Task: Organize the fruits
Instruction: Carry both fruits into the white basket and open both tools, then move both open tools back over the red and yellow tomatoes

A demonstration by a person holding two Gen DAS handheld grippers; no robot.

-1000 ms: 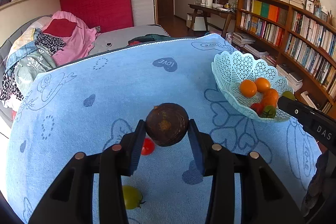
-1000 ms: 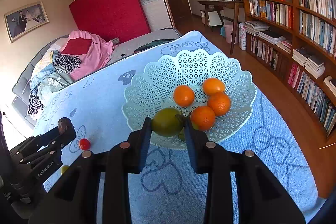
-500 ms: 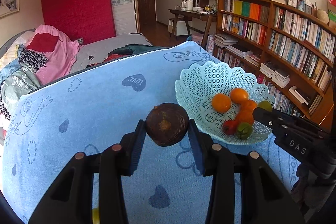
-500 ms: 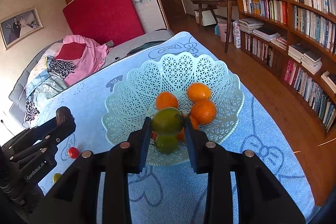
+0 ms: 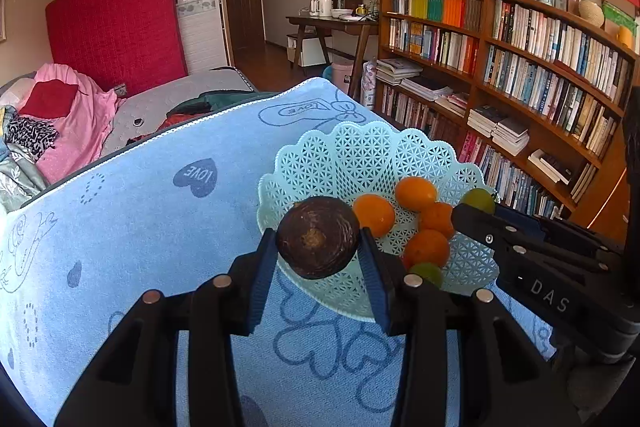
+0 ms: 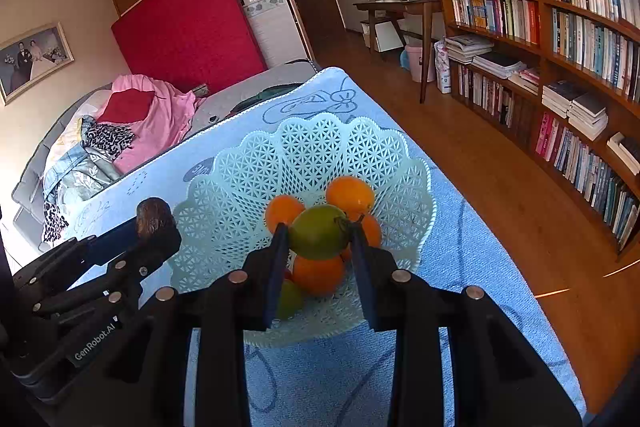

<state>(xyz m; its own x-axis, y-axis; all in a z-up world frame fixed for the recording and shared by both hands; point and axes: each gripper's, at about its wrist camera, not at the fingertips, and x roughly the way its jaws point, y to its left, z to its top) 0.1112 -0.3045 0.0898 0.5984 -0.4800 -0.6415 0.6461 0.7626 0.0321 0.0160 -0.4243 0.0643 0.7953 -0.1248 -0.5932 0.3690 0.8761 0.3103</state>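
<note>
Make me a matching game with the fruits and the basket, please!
Things:
1. dark brown fruit
2. green fruit
3. oranges
4. basket

Match:
A. pale lacy plastic
B. lying in the basket
C. held in the left gripper
D. held in the right gripper

Pairs: 1-C, 2-D, 3-B, 4-A

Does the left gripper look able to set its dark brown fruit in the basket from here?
Probably yes. The left gripper, shut on the dark brown fruit, is at the basket's open near rim, clear of the right gripper.
</note>
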